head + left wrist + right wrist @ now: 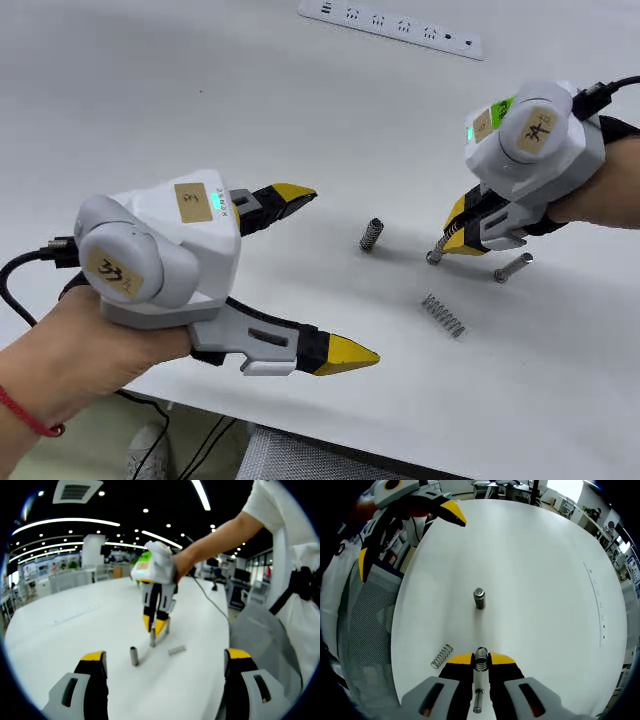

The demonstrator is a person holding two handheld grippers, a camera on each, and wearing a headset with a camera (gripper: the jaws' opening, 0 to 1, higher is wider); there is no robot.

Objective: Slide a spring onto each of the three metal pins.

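Observation:
My right gripper point(452, 240) point(480, 661) points down at the white table and is shut on a spring point(480, 655) that sits around a pin point(152, 639) whose foot touches the table. To its left a second pin point(371, 234) point(479, 599) stands upright with a spring on it. A bare third pin point(513, 266) point(176, 650) lies flat just right of the gripper. A loose spring point(443, 315) point(441, 656) lies nearer me. My left gripper point(325, 272) point(165, 655) hovers wide open at the near left, holding nothing.
A white power strip point(390, 25) lies at the far edge of the table point(200, 90). The table's near edge runs just under my left gripper, with a mesh chair point(365, 630) below it. A person's arm and cable point(210, 545) reach in behind the right gripper.

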